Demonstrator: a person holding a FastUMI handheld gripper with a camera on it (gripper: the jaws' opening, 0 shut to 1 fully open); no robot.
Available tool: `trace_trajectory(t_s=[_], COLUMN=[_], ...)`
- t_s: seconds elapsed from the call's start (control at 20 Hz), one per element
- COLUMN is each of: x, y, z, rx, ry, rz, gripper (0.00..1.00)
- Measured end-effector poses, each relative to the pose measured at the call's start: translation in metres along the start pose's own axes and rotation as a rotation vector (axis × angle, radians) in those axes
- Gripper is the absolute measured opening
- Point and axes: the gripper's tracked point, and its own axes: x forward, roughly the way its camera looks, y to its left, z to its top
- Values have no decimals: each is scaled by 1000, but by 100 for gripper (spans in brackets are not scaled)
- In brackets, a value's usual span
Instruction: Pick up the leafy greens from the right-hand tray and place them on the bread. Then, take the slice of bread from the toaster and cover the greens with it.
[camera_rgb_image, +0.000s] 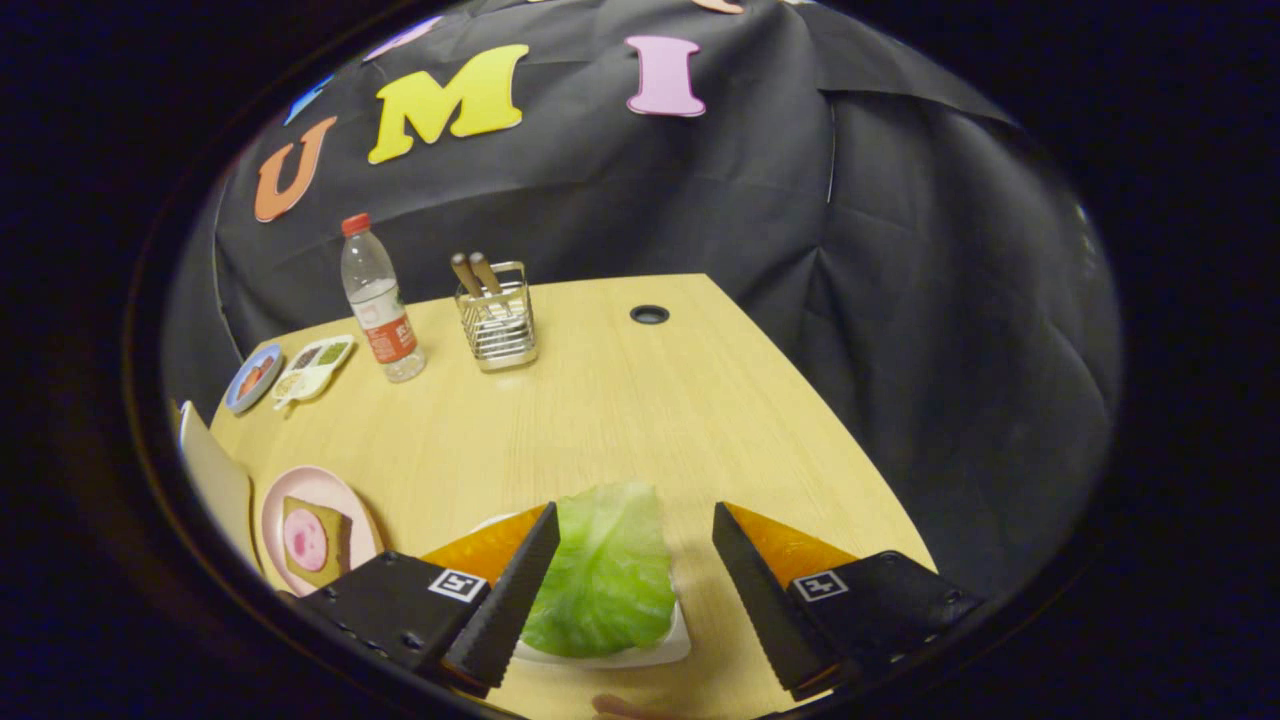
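Near the table's front edge, your gripper's open fingers straddle the leafy greens off-centre, so you risk pinching only an edge and tearing it.

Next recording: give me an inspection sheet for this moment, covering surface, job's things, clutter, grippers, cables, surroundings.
Surface: light wooden table with a round grommet hole.
Job's things: leafy greens on a white tray; bread with a pink slice on a pink plate.
Clutter: water bottle, wire holder with wooden handles, divided dish, small blue plate.
Grippers: hand-held gripper open, fingers either side of the greens, not pressing.
Cables: nothing seen.
Surroundings: black cloth wall.
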Motion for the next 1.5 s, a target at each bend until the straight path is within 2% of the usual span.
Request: trace_trajectory(t_s=[0.25,0.35,0.55,0.8,1.1,1.5], x=[22,27,35,26,-1,-67], y=[4,6,2,-2,-5,5], z=[-12,-16,-28,-30,-18,1], rx=[16,8,9,25,-26,-24], ry=[131,159,217,211,150,36], rz=[14,23,8,14,-9,3], gripper=[94,86,48,2,0,0])
